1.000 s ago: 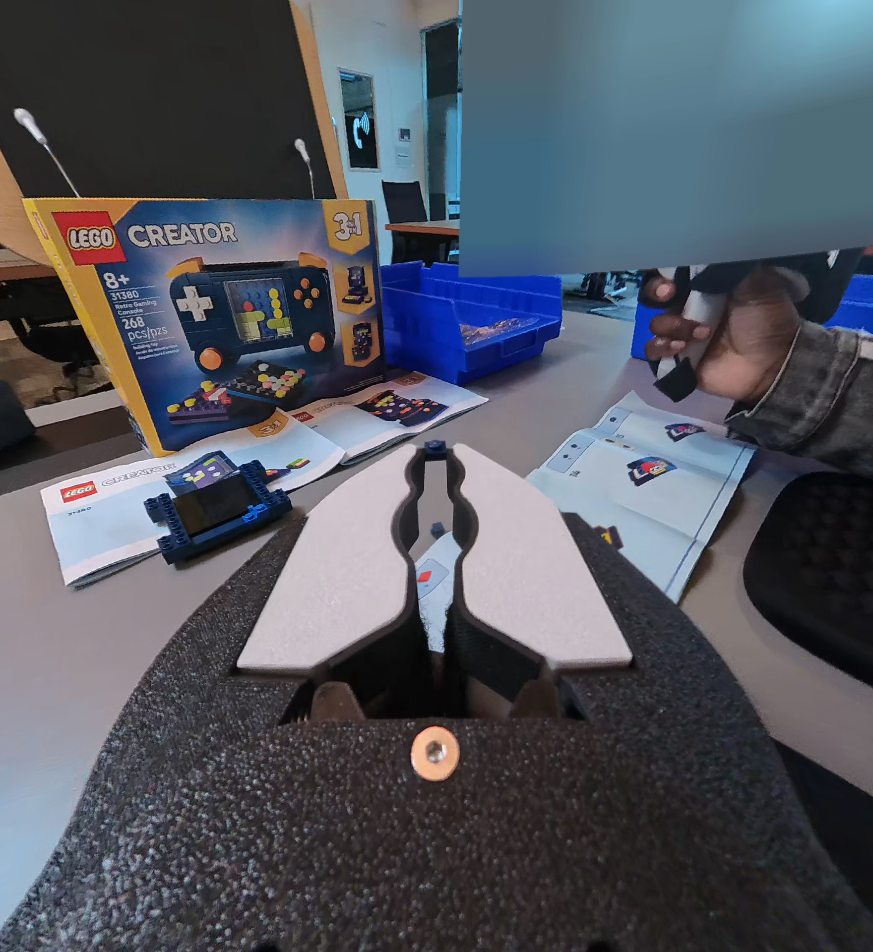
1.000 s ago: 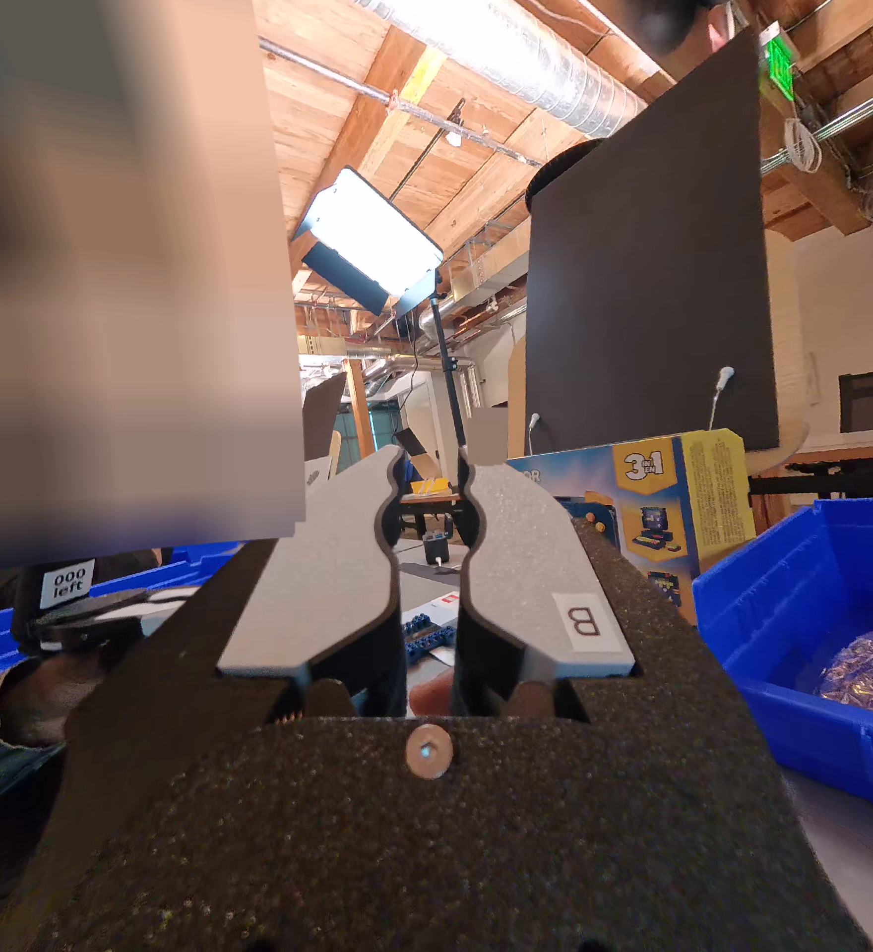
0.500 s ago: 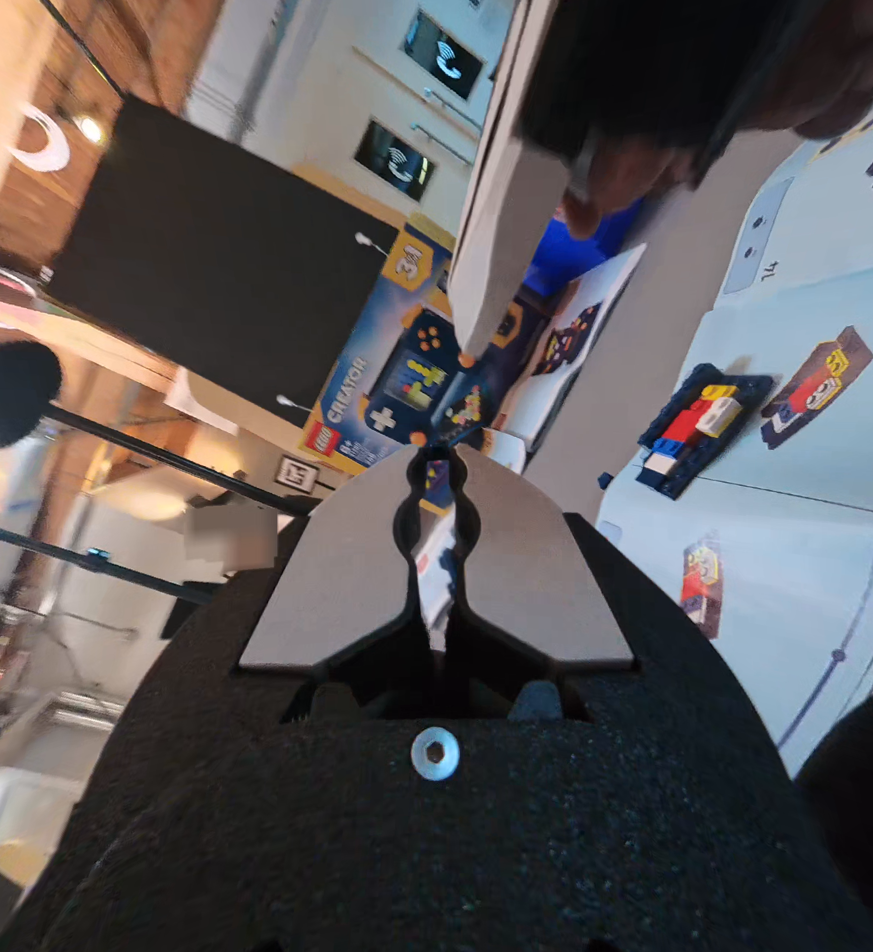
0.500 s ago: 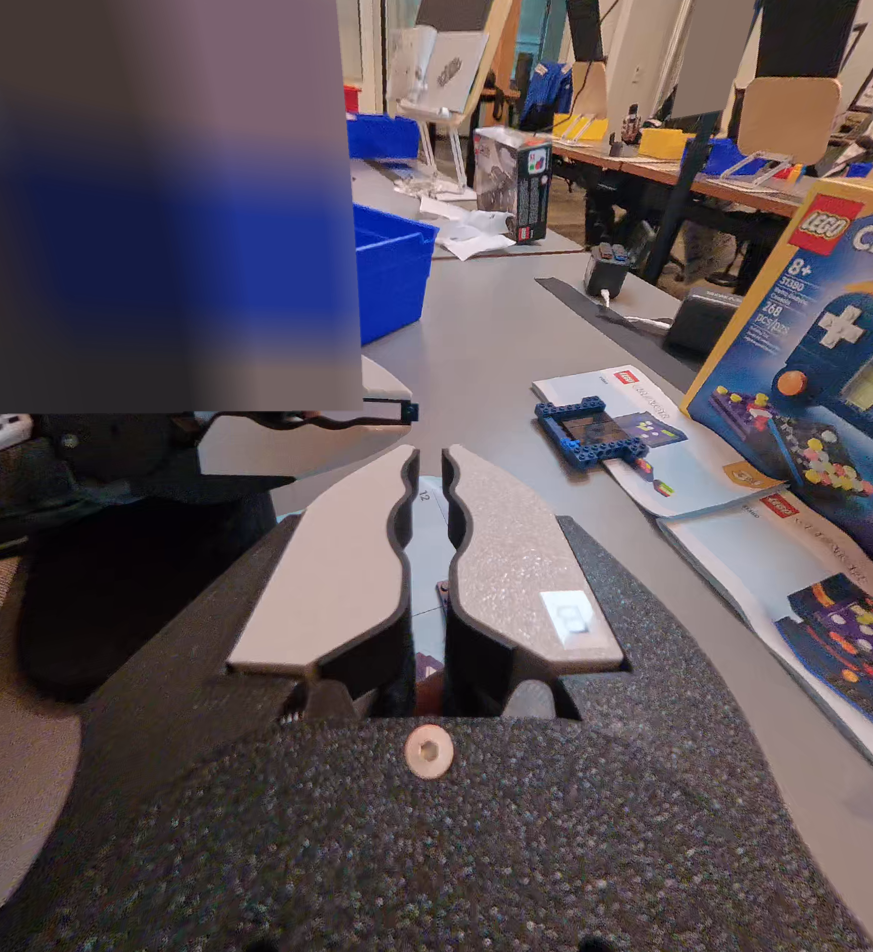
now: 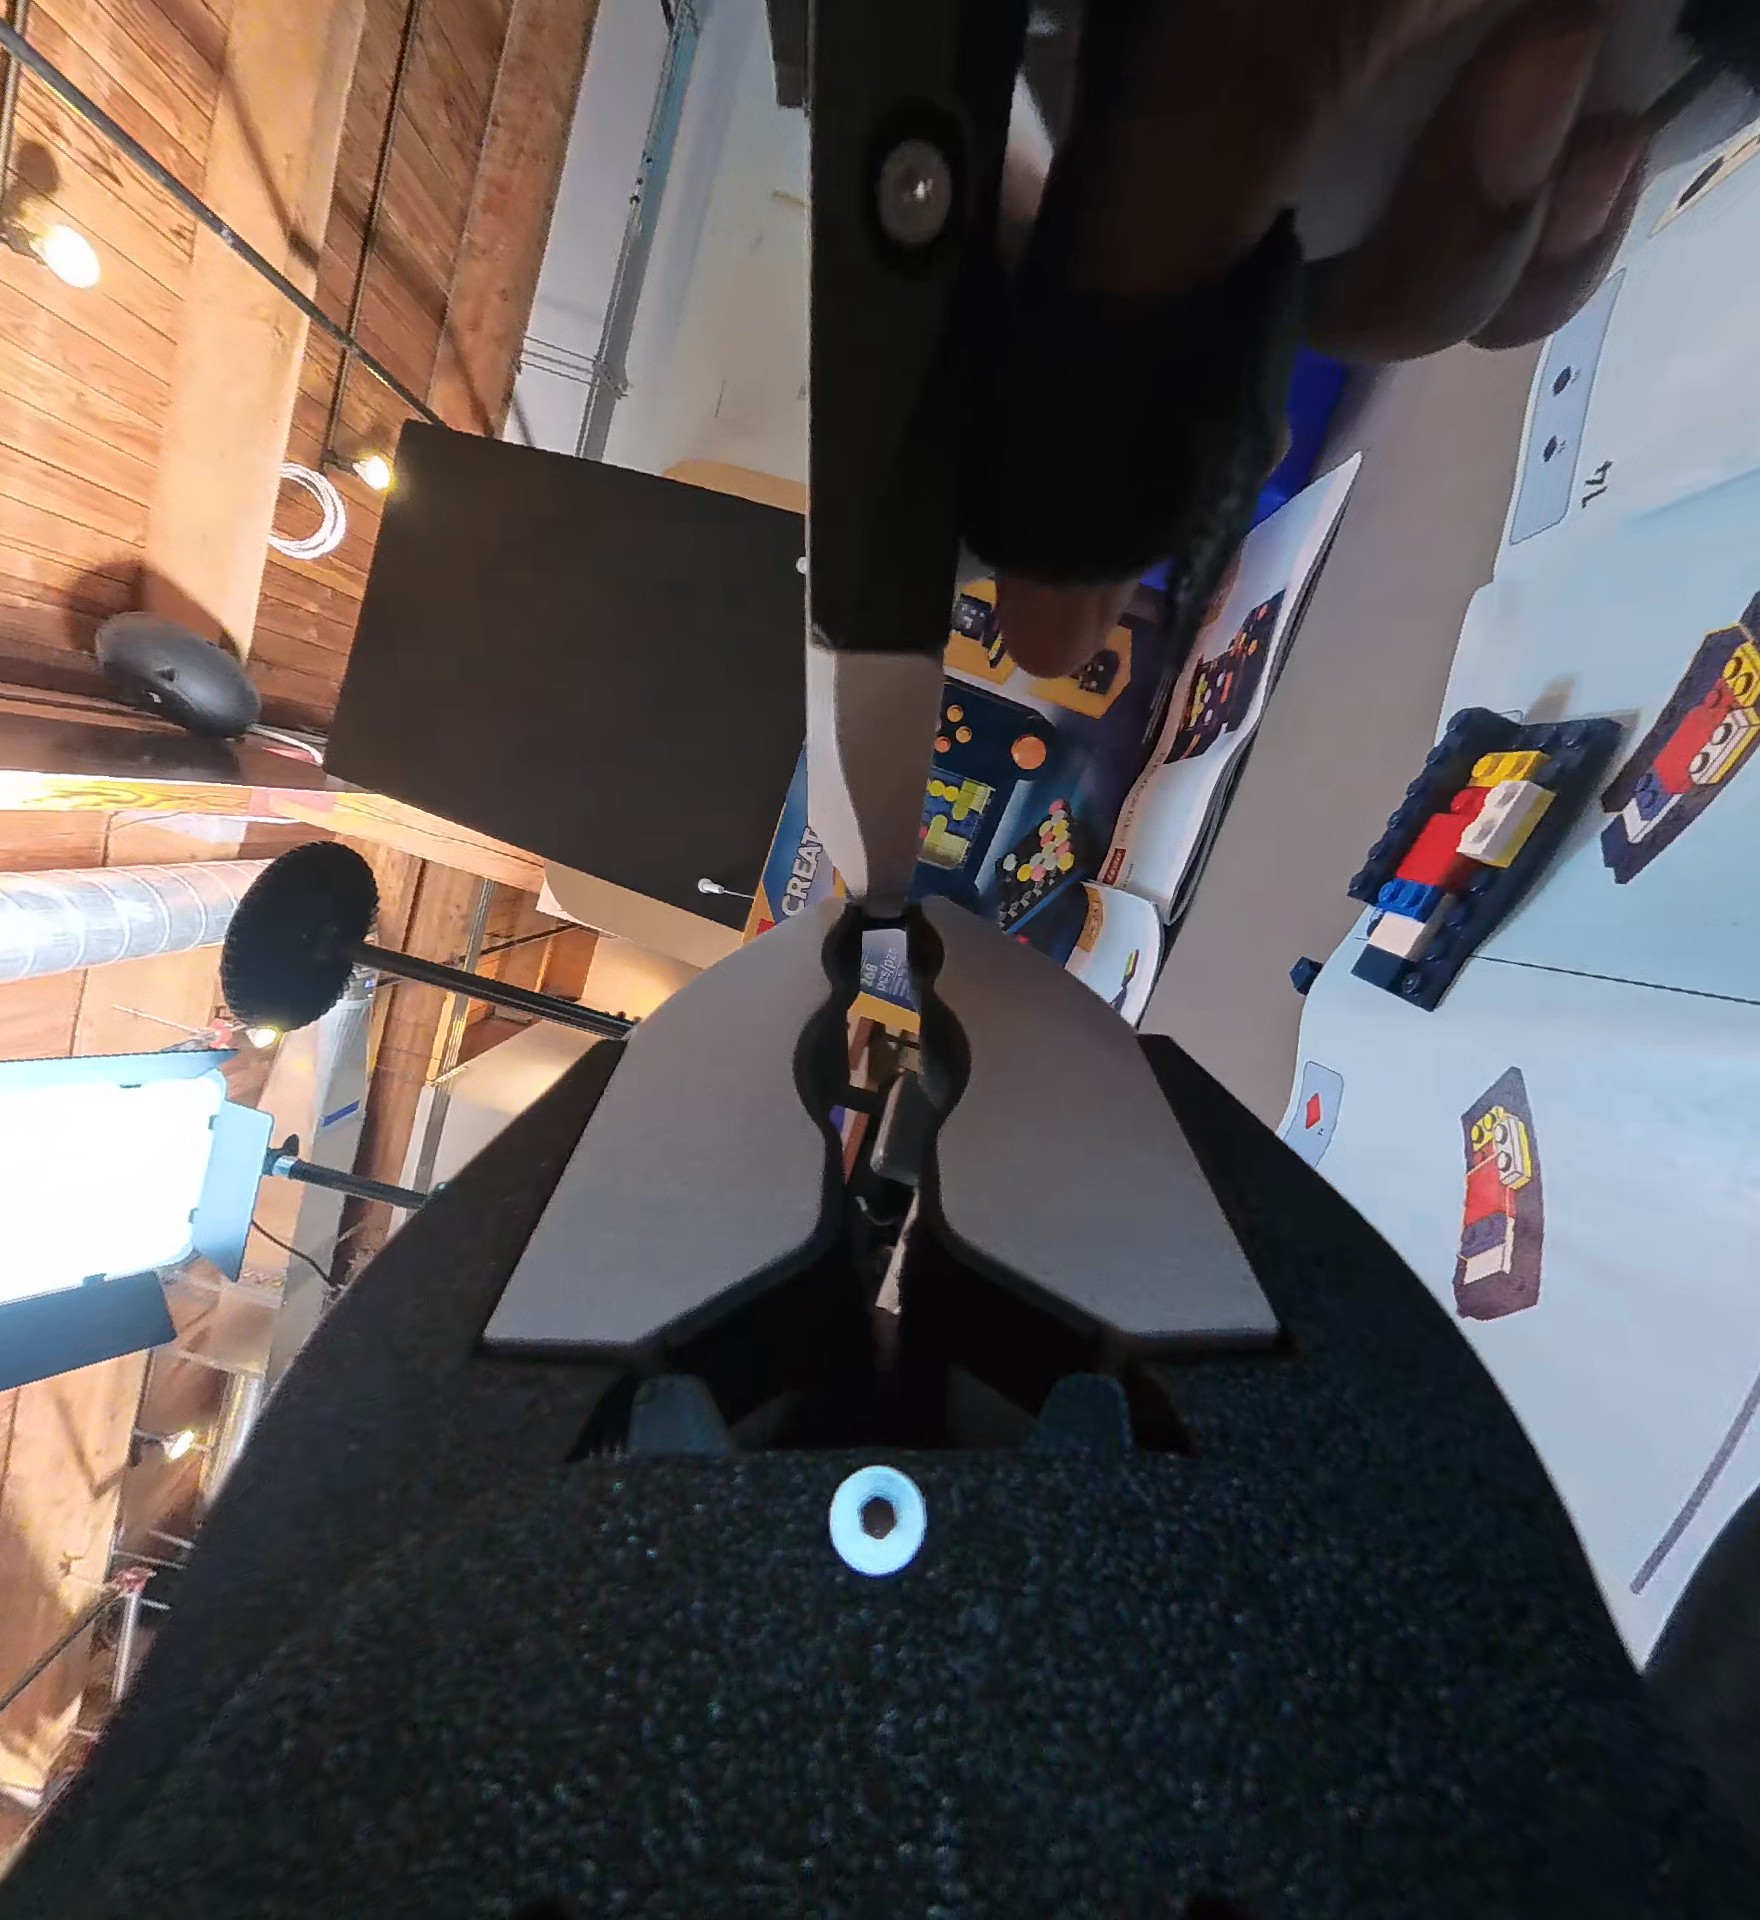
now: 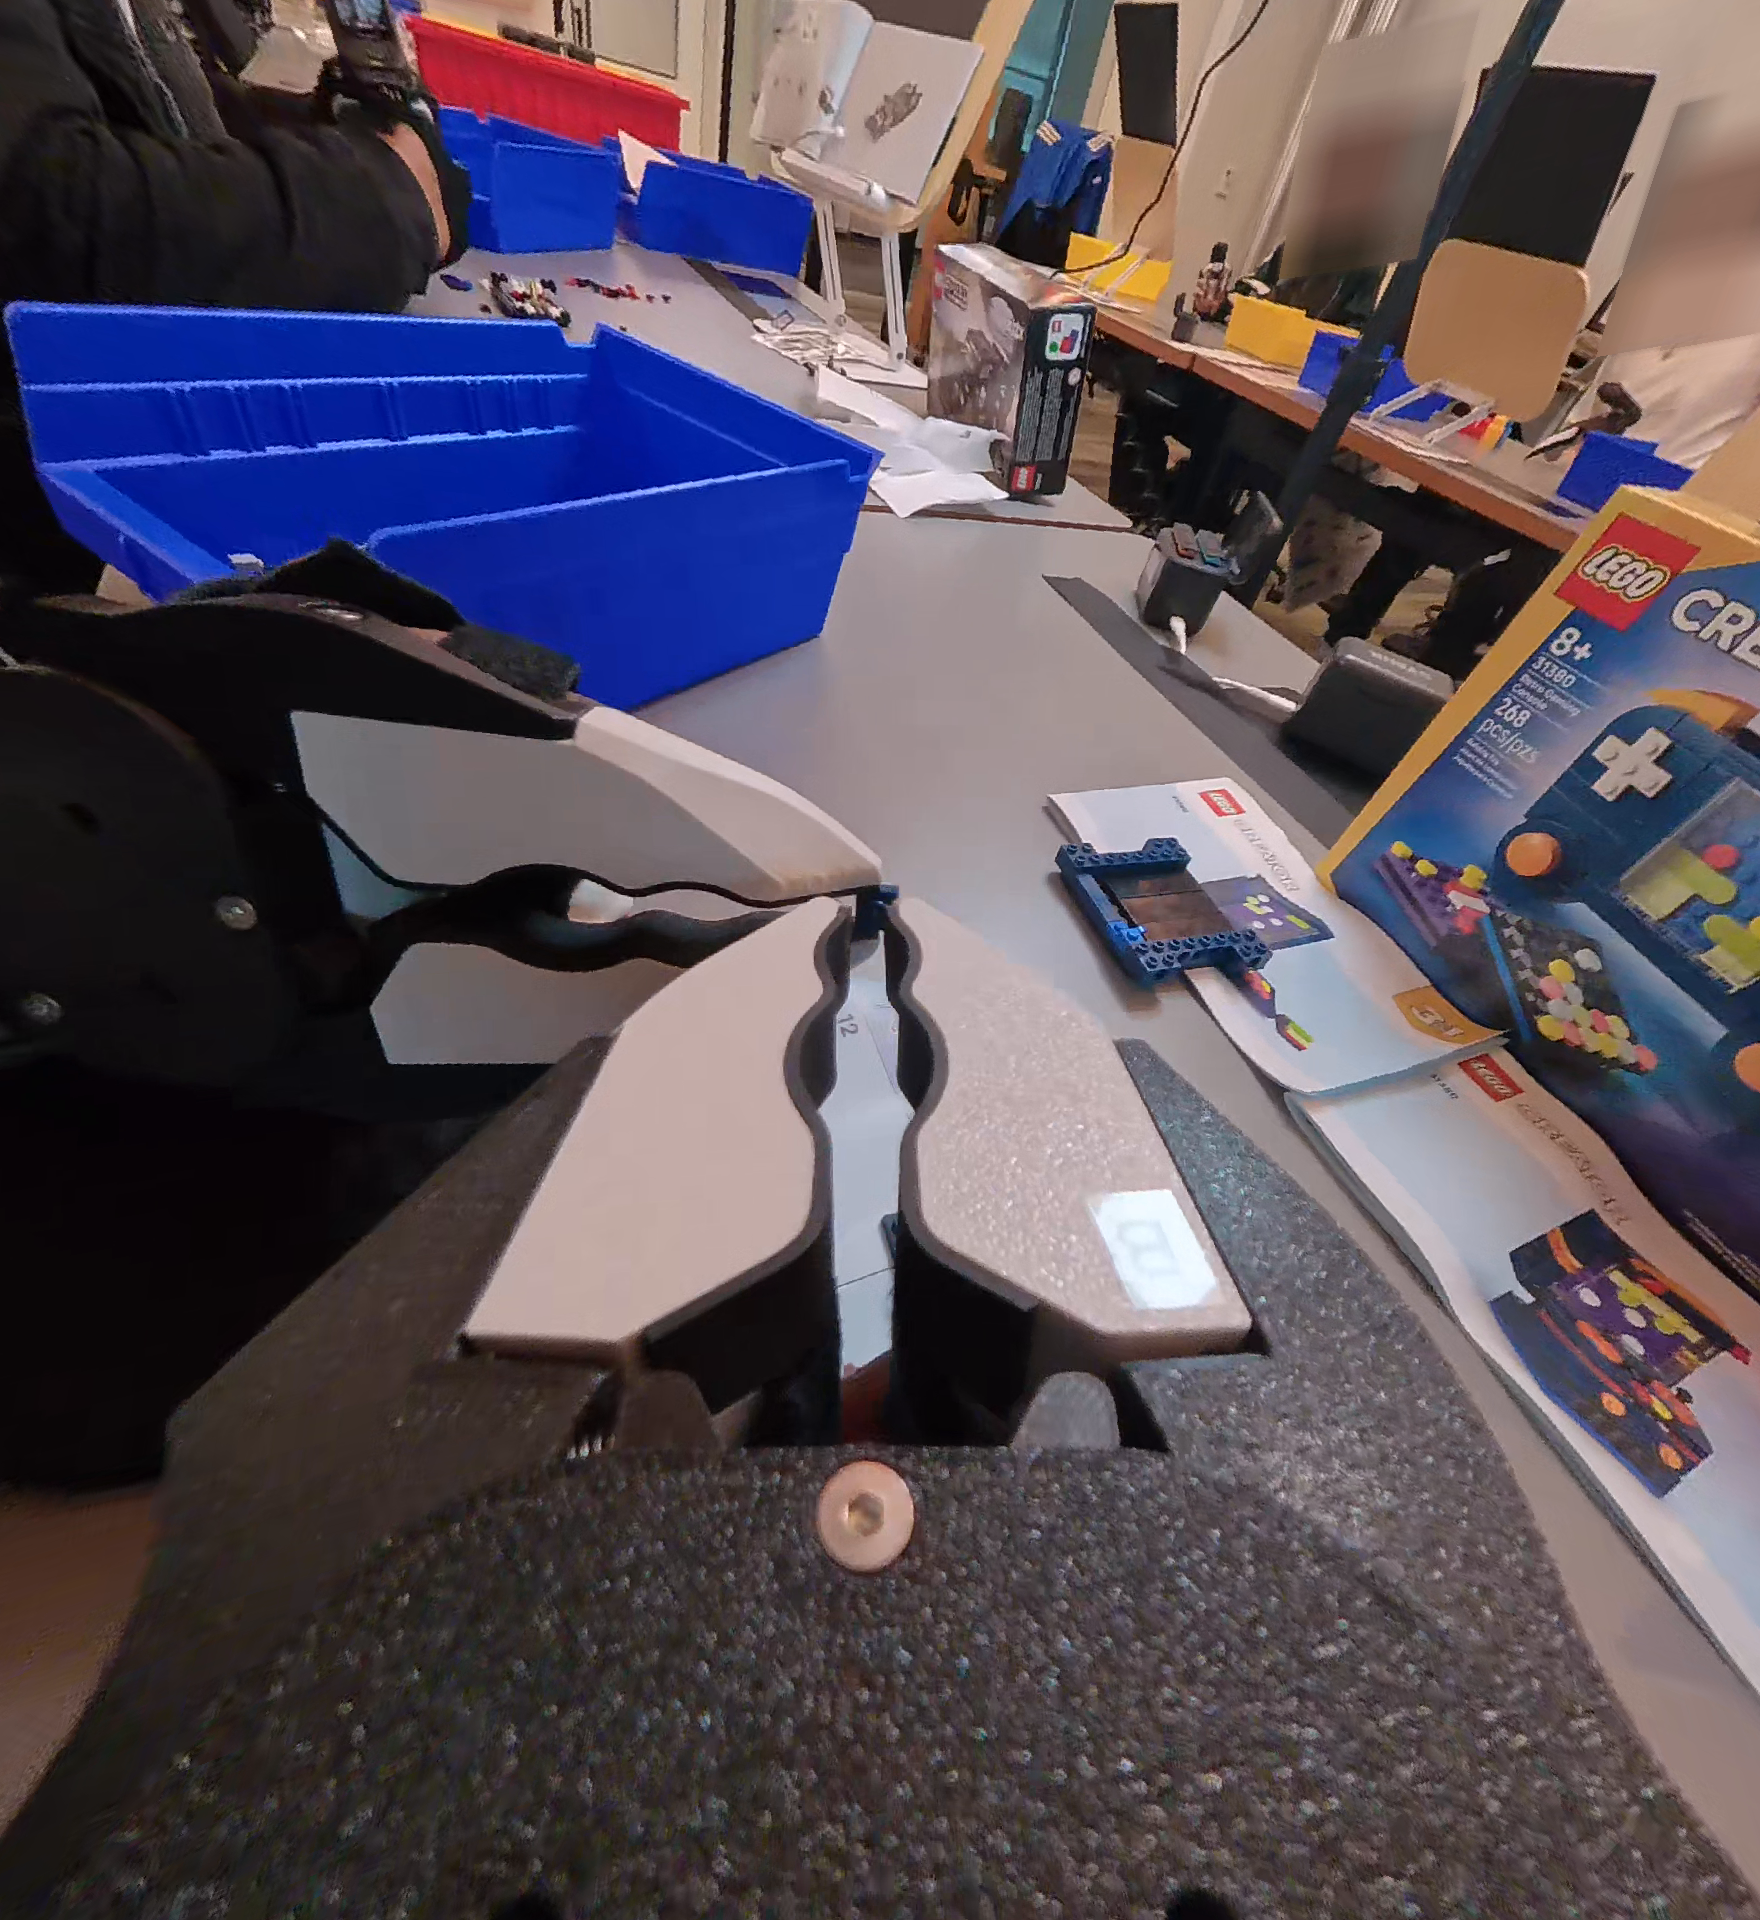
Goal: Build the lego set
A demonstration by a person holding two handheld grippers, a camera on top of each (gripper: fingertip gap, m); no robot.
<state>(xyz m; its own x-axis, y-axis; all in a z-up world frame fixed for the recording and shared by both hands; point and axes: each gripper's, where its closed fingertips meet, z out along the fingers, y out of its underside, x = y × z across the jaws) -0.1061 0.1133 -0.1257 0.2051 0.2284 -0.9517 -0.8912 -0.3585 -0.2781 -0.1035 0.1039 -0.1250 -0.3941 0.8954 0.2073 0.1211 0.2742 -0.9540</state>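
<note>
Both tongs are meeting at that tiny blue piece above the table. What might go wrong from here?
1. The small blue piece sits only at the very tips of the left tongs and right tongs; a slight twist might pop it free.
2. If dropped, it could be hard to spot on the open instruction booklet with its printed brick pictures.

Grey tables [image 6: 969,665], wooden ceiling [image 5: 55,436], perhaps studio lamp [image 5: 55,1174].
</note>
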